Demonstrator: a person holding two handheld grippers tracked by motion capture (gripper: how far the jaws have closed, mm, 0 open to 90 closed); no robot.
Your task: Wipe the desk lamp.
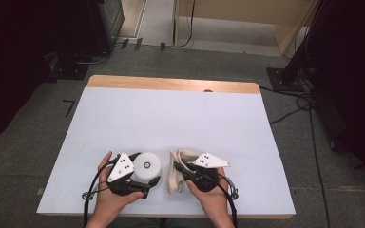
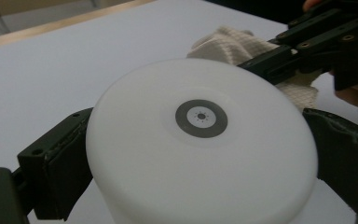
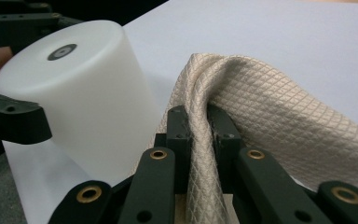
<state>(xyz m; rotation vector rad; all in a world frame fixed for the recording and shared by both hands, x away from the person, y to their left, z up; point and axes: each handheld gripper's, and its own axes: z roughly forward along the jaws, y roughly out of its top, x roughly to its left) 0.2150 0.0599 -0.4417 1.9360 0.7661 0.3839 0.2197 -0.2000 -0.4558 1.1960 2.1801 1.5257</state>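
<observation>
Your right gripper (image 3: 198, 135) is pinched tight on a fold of the one beige cloth (image 3: 270, 116), which bunches up at the centre of the right gripper view. Your left gripper (image 2: 200, 154) clamps the one white cylinder (image 2: 200, 140) by its sides, one jaw on each flank. In the high view both sit low in the frame, cylinder (image 1: 147, 166) just left of the cloth (image 1: 177, 171), near the table's (image 1: 171, 114) bottom edge. The white tabletop above them, up to the wooden strip at the far edge, lies open.
</observation>
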